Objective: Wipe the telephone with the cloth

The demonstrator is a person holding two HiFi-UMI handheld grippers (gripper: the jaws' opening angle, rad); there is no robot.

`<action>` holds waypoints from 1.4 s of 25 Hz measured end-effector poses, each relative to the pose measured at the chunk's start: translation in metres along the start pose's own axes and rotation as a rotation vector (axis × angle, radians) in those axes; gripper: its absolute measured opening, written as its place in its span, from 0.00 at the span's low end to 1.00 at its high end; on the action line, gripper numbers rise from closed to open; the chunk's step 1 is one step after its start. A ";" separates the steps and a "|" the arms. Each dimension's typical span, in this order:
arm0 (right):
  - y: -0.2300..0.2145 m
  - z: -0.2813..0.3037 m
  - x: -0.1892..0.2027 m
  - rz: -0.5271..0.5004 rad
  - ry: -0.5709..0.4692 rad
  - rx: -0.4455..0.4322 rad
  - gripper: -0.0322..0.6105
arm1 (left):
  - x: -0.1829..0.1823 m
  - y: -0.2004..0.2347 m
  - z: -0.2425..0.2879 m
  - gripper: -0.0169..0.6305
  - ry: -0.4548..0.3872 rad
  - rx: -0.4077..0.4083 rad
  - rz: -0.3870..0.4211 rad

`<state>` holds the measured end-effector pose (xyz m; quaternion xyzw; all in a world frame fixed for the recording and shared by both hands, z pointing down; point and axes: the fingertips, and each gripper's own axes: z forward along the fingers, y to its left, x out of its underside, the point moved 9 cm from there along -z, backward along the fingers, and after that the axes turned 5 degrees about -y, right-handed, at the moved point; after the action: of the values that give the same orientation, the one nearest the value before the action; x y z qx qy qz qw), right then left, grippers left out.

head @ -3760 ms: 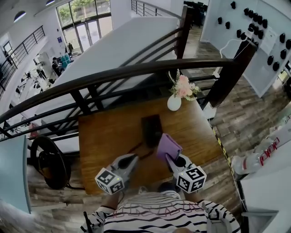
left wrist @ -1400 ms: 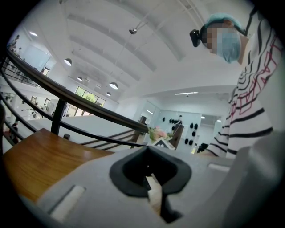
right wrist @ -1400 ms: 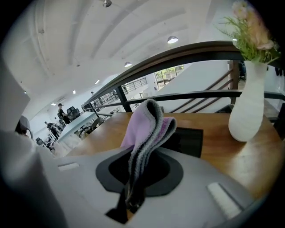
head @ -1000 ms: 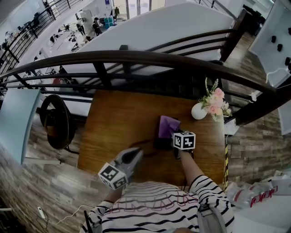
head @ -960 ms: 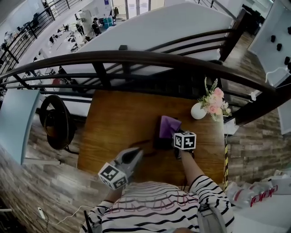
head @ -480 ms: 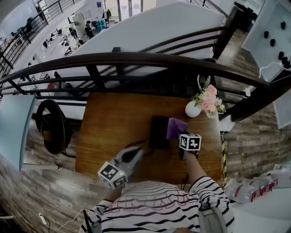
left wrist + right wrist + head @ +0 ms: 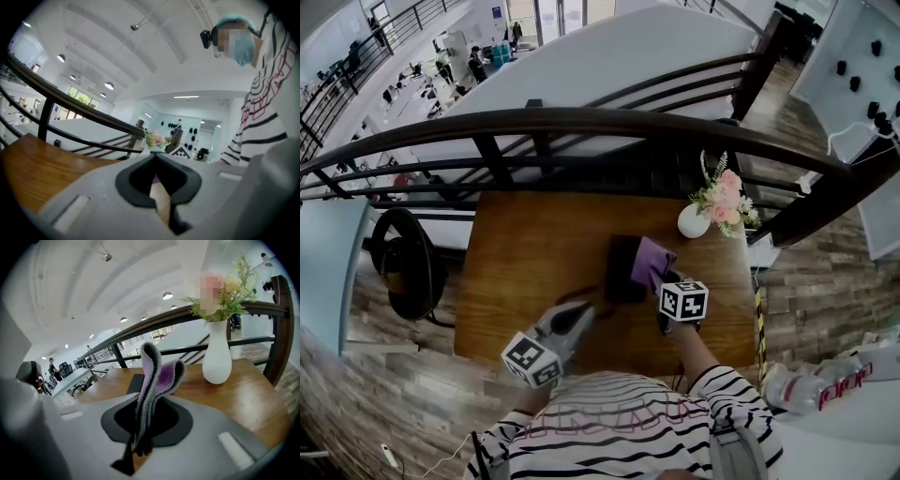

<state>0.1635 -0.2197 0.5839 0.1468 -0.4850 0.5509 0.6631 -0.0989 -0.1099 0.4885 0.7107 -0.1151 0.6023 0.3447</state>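
On your right gripper point(image 7: 664, 284) the jaws clamp the purple cloth point(image 7: 649, 261) over the telephone point(image 7: 619, 272); left gripper point(image 7: 579, 317) jaws together, empty

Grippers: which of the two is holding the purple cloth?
The right gripper; the cloth is pinched in its jaws. The left gripper is shut on nothing.

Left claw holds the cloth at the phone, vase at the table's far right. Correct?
No. The right claw holds the cloth, as the right gripper view shows; the left claw holds nothing. The rest stands.
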 end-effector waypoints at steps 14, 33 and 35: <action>0.073 0.050 0.030 -0.078 0.092 -0.168 0.11 | -0.003 -0.004 -0.038 0.03 -0.017 -0.083 0.008; -0.026 0.003 0.045 0.022 0.081 0.119 0.11 | 0.005 -0.008 -0.004 0.03 0.015 0.014 -0.011; -0.032 -0.003 0.046 0.027 0.078 0.137 0.11 | 0.006 -0.010 0.001 0.03 0.019 0.029 -0.015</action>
<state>0.1896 -0.2017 0.6300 0.1638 -0.4220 0.5971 0.6622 -0.0912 -0.1013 0.4905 0.7106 -0.0976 0.6081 0.3400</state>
